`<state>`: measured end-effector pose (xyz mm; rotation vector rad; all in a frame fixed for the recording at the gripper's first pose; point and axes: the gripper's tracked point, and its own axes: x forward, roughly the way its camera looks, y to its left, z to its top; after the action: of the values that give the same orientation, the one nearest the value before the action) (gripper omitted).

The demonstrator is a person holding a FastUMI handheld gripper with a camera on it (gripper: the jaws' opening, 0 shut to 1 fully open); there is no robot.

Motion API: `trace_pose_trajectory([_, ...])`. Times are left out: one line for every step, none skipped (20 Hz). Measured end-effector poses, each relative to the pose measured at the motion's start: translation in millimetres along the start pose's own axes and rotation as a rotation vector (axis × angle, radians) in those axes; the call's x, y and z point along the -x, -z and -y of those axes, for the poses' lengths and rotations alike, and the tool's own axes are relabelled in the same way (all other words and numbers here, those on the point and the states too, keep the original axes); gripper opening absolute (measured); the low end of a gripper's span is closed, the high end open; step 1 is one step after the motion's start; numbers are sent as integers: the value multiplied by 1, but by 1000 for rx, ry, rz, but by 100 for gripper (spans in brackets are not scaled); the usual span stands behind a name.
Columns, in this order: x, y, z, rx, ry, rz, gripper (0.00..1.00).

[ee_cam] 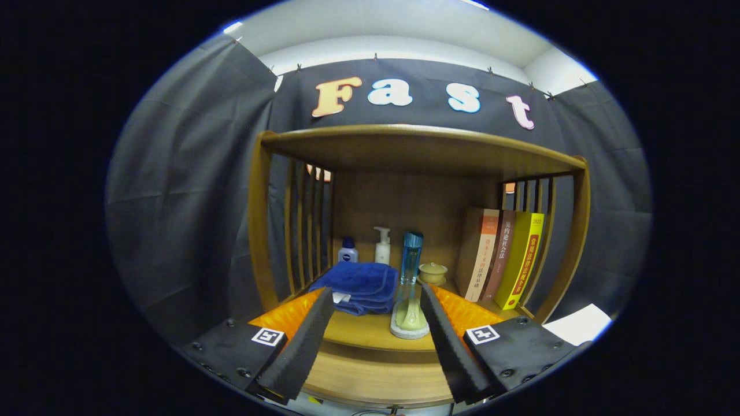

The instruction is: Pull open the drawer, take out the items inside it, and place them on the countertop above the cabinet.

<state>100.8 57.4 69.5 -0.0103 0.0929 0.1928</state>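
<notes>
Black cloth walls close in the booth; a wooden cabinet (416, 173) with slatted sides stands ahead of the gripper (376, 315).

Gripper state: fingers spread wide, nothing between the pads, touching nothing.

On the countertop (370, 329), beyond the fingers:
- folded blue towel (358, 286) at 11 o'clock from the gripper's midpoint
- small dark-capped lotion bottle (347, 251) and white pump bottle (382, 245) behind the towel, against the back panel
- tall blue clear bottle (411, 257) at about 1 o'clock, upright
- pale green item on a round white base (409, 320) just inside the right finger, near it; contact cannot be told
- small lidded ceramic cup (432, 273) right of the blue bottle
- three upright books (503, 260) at 2 o'clock, leaning on the right slats

Task object: the drawer (376, 378) is judged to be the wooden front band at 6 o'clock, below the countertop edge and between the lower ends of the fingers. Its long axis runs 9 to 3 o'clock, crosswise to the fingers. No handle can be made out, and whether it is partly open cannot be told.

Judgement: task at its start, drawer not yet pulled. The drawer lies lower than the gripper's aim, so the coming move calls for a drop toward 6 o'clock before any pull.
</notes>
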Motion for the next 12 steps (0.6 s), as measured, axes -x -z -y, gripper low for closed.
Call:
trace_pose_trajectory([9, -3, -4, -3, -1, 18, 99])
trace_pose_trajectory([16, -6, -7, -9, 0, 35, 99])
trace_pose_trajectory([25, -5, -7, -14, 4, 44, 99])
trace_pose_trajectory([34, -5, -9, -19, 9, 55, 99])
trace_pose_trajectory([41, -4, -10, -16, 8, 64, 99])
trace_pose_trajectory([50, -2, -10, -10, 12, 75, 99])
trace_pose_trajectory([57, 1, -8, -4, 24, 86, 99])
trace_pose_trajectory([65, 5, -6, -5, 40, 97, 99])
trace_pose_trajectory([73, 8, -3, -16, 61, 106, 99])
trace_pose_trajectory([80, 14, -2, -36, 79, 113, 99])
trace_pose_trajectory([86, 20, -2, -57, 88, 120, 99])
trace_pose_trajectory([92, 25, 1, -71, 97, 128, 99])
